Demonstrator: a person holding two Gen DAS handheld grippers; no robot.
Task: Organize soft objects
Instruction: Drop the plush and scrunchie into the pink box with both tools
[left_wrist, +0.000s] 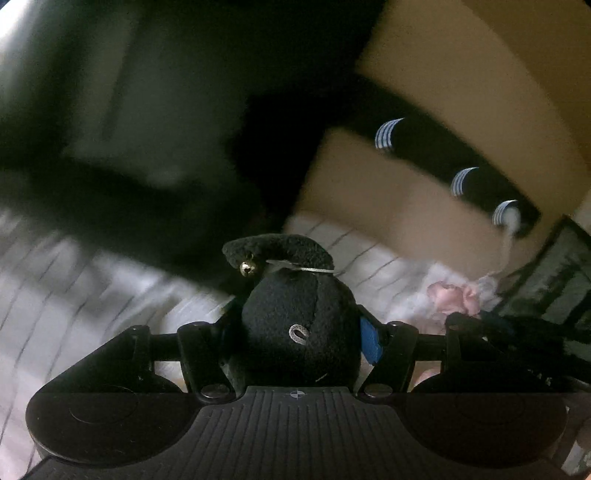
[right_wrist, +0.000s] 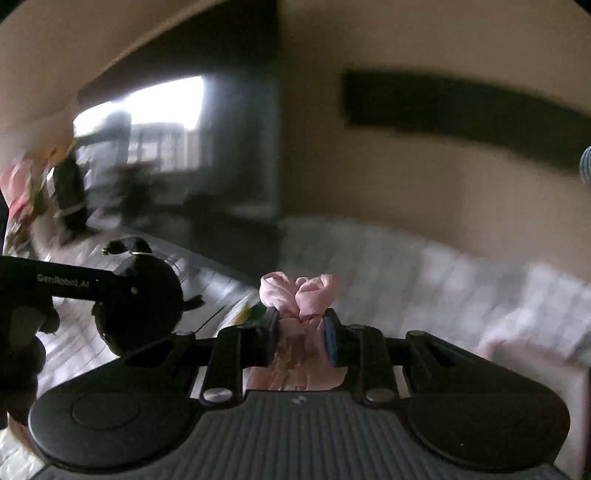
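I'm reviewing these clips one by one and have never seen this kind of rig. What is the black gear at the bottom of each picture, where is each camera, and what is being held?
There is no robot here. A person carries a handheld two-finger gripper in each hand, and each has a wide-angle camera looking forward along its fingers, so the black ribbed body at the bottom of each picture is the tool itself.

The left wrist view shows the left gripper shut on a black plush toy with a small gold bell. The right wrist view shows the right gripper shut on a pink soft item, bunched between the fingers; what exactly it is cannot be told. The black toy also appears there, at left.

Below both lies a white cloth with thin dark lines, probably bedding. The background is blurred.
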